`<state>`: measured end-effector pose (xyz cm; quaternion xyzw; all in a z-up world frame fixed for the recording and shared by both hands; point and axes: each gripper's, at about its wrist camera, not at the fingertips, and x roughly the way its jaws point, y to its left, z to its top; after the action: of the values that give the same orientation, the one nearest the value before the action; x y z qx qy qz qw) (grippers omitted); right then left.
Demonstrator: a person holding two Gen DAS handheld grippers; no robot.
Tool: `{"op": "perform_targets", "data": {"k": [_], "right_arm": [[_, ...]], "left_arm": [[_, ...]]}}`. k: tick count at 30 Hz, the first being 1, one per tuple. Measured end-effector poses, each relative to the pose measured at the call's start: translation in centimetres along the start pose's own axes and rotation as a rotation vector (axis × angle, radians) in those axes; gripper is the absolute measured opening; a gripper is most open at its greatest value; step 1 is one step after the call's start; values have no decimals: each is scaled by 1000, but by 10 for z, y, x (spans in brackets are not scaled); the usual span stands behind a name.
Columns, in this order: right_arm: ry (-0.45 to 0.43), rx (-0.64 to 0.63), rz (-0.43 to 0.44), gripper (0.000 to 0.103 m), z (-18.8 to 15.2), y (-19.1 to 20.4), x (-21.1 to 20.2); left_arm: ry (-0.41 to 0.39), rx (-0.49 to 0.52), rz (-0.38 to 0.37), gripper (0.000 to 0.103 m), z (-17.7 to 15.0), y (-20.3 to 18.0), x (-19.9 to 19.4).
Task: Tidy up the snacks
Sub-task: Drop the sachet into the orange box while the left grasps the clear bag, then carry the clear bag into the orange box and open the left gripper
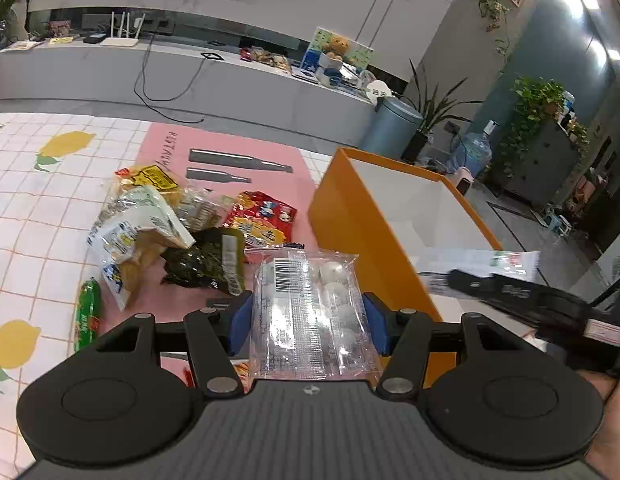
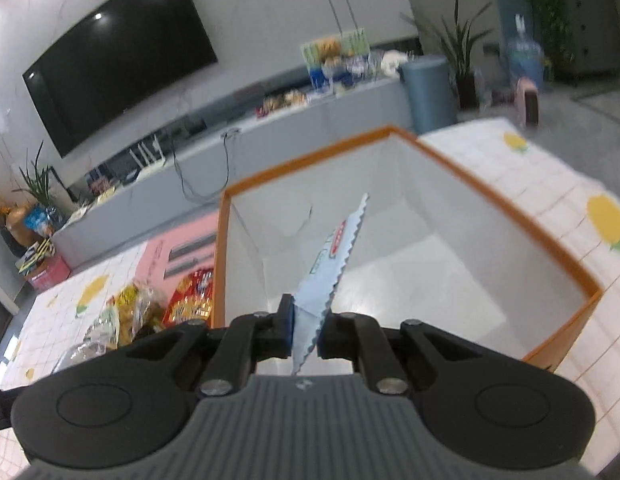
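left gripper [image 1: 308, 318] closed on clear packet [image 1: 308, 312], held above pink mat [image 1: 230, 148] beside box [image 1: 349, 216] | right gripper [image 2: 306, 334] clamped on blue packet [image 2: 329, 276], held over open box [image 2: 429, 168] | snack pile [image 1: 170, 224] left on counter [image 1: 30, 216]

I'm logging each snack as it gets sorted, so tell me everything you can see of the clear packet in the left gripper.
The clear packet is a see-through, crinkly plastic pouch holding several round white pieces. A white barcode label sits near its far end. It lies flat, pointing forward, clamped between the left gripper's blue pads, lifted above the pink mat beside the orange box.
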<state>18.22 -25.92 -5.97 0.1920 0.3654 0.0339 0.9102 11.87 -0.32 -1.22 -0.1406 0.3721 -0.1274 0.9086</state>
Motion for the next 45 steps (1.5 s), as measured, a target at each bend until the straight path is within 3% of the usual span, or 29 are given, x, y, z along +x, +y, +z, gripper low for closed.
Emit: {"op": "perform_targets", "data": {"k": [9,11,13,16,21,24,32,41,45], "right_arm": [[60,12,31,10,0,3,13],[73,22,42,18,1,4,11],[56,15,20,20,3,6,2],[53,-62,9,53,7,13,-17],[46,-187,34,77,9,9,-48],[25,-167,30,81,17,-13,-62],[-88,57,-47,83,33,-88,-89],[-117,106,-77,83,37,-99,-93],[-148,135,-126,83,38,-100,-97]], "left_arm": [[7,6,2,66,-3,-16,2],[5,11,-1,66,-4,-20,1],[0,18,7,66,-4,-25,-1],[-3,30,5,66,-3,-34,-2],[-14,27,-6,66,-1,-55,0],[-23,18,-31,66,1,-70,7],[7,49,-70,66,4,-123,48],[67,141,-13,66,1,-160,95],[102,131,-30,66,-5,-170,106]]}}
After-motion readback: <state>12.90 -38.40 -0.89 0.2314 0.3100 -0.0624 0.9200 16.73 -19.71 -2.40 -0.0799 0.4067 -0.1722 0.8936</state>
